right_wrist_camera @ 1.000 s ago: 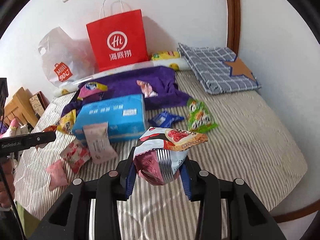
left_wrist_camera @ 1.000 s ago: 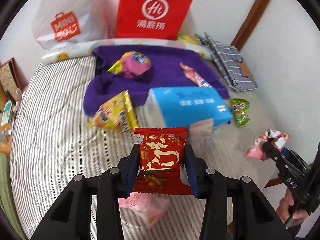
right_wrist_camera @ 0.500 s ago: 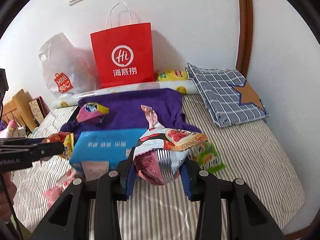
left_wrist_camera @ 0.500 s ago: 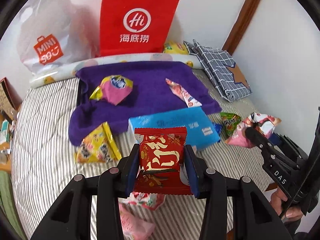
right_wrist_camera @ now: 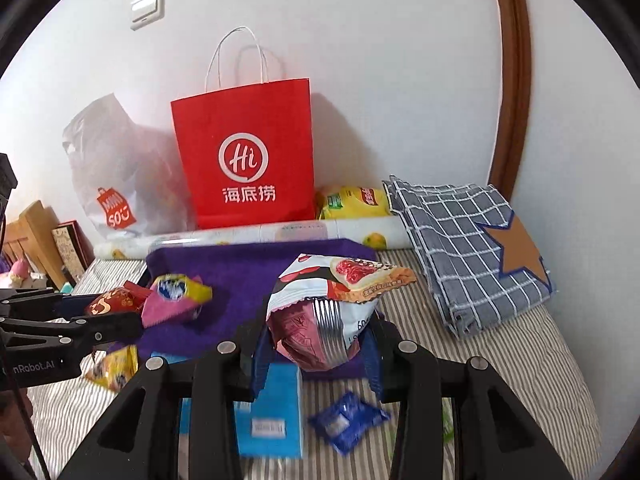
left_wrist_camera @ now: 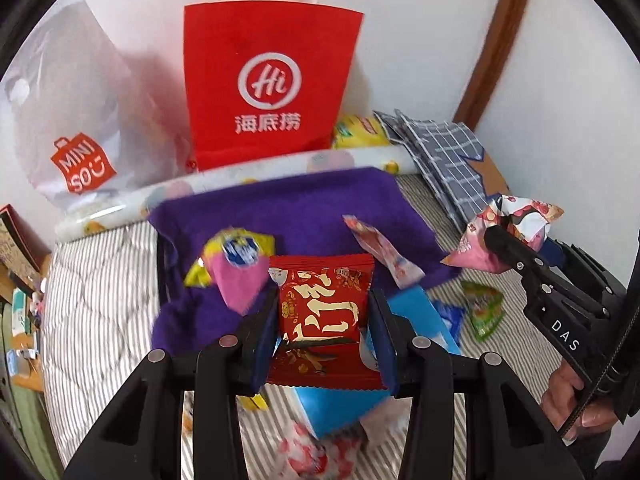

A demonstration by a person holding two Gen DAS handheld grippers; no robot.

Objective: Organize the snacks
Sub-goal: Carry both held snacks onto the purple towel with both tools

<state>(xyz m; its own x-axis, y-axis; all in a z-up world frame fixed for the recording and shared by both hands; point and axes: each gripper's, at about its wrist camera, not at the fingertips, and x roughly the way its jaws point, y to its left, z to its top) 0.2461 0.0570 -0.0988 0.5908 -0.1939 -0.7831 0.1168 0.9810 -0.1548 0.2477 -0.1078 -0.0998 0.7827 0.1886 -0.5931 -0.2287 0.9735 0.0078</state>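
Above a striped bed (right_wrist_camera: 500, 364) strewn with snacks, the left claw (left_wrist_camera: 324, 332) is clamped on a red snack packet (left_wrist_camera: 325, 308) with gold lettering, held upright between its blue-padded fingers (left_wrist_camera: 266, 332) over the near edge of a purple cloth (left_wrist_camera: 288, 208). The right claw (right_wrist_camera: 318, 344) grips a crumpled white-and-pink snack bag (right_wrist_camera: 320, 312), its torn top flopping toward the right; in the left wrist view the same bag (left_wrist_camera: 516, 232) hangs at the right edge, pinched in the black claw with a hand (left_wrist_camera: 572, 400) partly in view beneath it.

On the purple cloth lie a pink-and-yellow packet (left_wrist_camera: 236, 264), motion-blurred, and a long pink wrapper (left_wrist_camera: 380, 252). A blue box (right_wrist_camera: 276, 412) sits under both claws, largely hidden by them; beside it rest a small blue packet (right_wrist_camera: 346, 420) and a green packet (left_wrist_camera: 482, 308). Pink-patterned wrappers (left_wrist_camera: 316, 452) near the bottom edge are blurred and cut off by the claw frame. A yellow packet (right_wrist_camera: 116, 368) peeks out below the left claw in the right wrist view.

Against the wall stand a red paper bag (right_wrist_camera: 244, 156) and a translucent plastic bag (right_wrist_camera: 116, 176); the contents of neither can be made out. A yellow bag (right_wrist_camera: 352, 200), a rolled printed sheet (right_wrist_camera: 280, 236) and a folded checked cloth (right_wrist_camera: 464, 248) line the far side.
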